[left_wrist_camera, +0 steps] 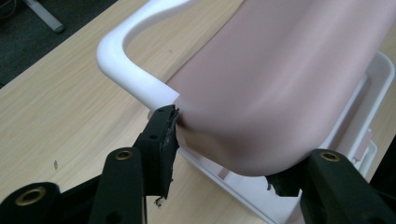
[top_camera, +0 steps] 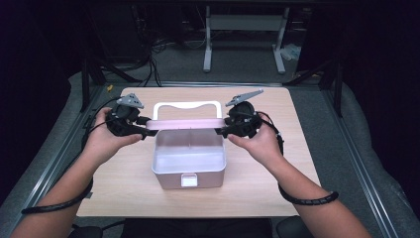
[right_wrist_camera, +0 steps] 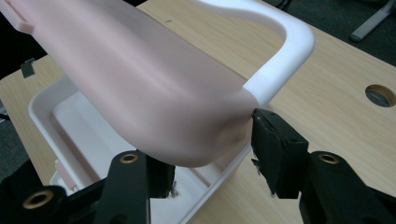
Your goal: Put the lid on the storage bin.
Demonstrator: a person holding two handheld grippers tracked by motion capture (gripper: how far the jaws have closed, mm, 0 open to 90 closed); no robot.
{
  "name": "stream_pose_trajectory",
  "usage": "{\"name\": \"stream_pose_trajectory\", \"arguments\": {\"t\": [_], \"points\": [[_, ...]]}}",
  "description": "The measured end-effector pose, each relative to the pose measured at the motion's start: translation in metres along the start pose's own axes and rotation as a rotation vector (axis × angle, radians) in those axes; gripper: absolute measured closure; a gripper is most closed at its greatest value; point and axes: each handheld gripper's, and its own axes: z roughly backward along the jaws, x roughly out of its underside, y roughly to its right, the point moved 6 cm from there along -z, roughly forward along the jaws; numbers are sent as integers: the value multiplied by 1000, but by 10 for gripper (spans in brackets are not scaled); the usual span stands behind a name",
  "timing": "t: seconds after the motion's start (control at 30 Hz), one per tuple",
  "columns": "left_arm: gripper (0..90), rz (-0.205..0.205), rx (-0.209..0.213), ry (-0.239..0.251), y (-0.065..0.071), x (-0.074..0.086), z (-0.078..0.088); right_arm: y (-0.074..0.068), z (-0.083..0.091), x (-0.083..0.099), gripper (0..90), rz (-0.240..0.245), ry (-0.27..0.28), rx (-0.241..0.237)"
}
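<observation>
Pink plastic lid (top_camera: 184, 123) was held up between the two grippers, above its open box (top_camera: 188, 164).

The left gripper (top_camera: 144, 130) had one end of the lid between its wide-spread jaws, and in the left gripper view the inner pad (left_wrist_camera: 164, 135) touched the lid's corner (left_wrist_camera: 261, 93) just under the white handle (left_wrist_camera: 133, 74), while the lid hid the contact at the other jaw. The right gripper (top_camera: 221, 130) stood at the opposite end, jaws equally wide; in the right gripper view the lid's end (right_wrist_camera: 154, 102) sat between them, one pad (right_wrist_camera: 273, 149) against its corner beside the handle (right_wrist_camera: 285, 51). Below and between both grippers the white-lined box rested on the wooden table (top_camera: 277, 163), and the handle rose just beyond the lid, away from the person's hands.
</observation>
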Motion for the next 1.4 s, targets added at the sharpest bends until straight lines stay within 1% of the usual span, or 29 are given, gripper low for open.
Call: {"name": "stream_pose_trajectory", "arguments": {"t": [0.07, 0.1, 0.17, 0.27, 0.3, 0.33, 0.37, 0.4, 0.43, 0.53, 0.6, 0.7, 0.77, 0.8, 0.83, 0.9, 0.97, 1.0, 1.03, 1.1, 1.13, 1.23, 1.3, 1.4], "points": [[479, -7, -2, 0, 2, 2, 0, -2, 0, 4, 509, 2, -1, 0], [469, -11, 4, 0, 6, 7, 0, -4, 0, 9, 503, 1, -5, -7], [451, -20, 6, 1, 11, 13, -1, -7, 0, 15, 494, 1, -9, -17], [426, -31, 2, -1, 17, 19, -1, -12, 0, 24, 490, 8, -23, -32], [423, -43, -7, 2, 19, 21, -1, -13, 0, 26, 490, 11, -23, -30], [425, -43, -7, 2, 19, 21, -1, -13, 0, 26, 490, 11, -23, -30], [421, -39, -12, 4, 20, 24, -2, -16, -1, 31, 489, 32, -33, -23], [418, -38, -13, 5, 19, 25, -3, -16, -1, 33, 489, 36, -38, -20], [414, -26, -8, 12, 20, 26, -3, -16, -1, 34, 489, 41, -43, -22], [397, -31, -14, 9, 23, 31, -6, -18, 2, 39, 489, 23, -38, -46], [383, -33, -14, 2, 26, 35, -8, -20, 3, 44, 489, 21, -45, -55], [371, -36, -10, -7, 28, 39, -10, -23, 3, 51, 486, 16, -47, -83], [362, -49, 3, -36, 31, 47, -12, -26, 3, 55, 486, 21, -46, -98], [355, -49, 3, -36, 31, 47, -12, -26, 3, 55, 486, 21, -46, -98], [333, -56, 20, -65, 33, 53, -14, -29, 3, 57, 486, 23, -43, -106], [330, -48, 26, -37, 35, 55, -11, -29, 3, 59, 487, 21, -47, -108], [333, -43, 30, -32, 36, 56, -9, -29, 2, 59, 486, 19, -46, -113], [342, -33, 36, -7, 39, 57, -5, -30, 3, 60, 487, 15, -44, -115], [346, -25, 44, 3, 41, 59, -2, -31, 3, 61, 487, 14, -44, -117], [353, -19, 49, 6, 42, 61, 0, -32, 4, 63, 486, 14, -47, -115], [354, -22, 47, 4, 43, 62, 1, -33, 4, 64, 486, 15, -46, -118], [354, -20, 52, 1, 44, 66, 0, -35, 7, 68, 486, 17, -47, -118], [355, -21, 55, -4, 46, 68, -2, -37, 8, 71, 487, 20, -47, -128], [356, -16, 55, -6, 48, 72, -5, -40, 9, 75, 486, 23, -54, -119]]}}
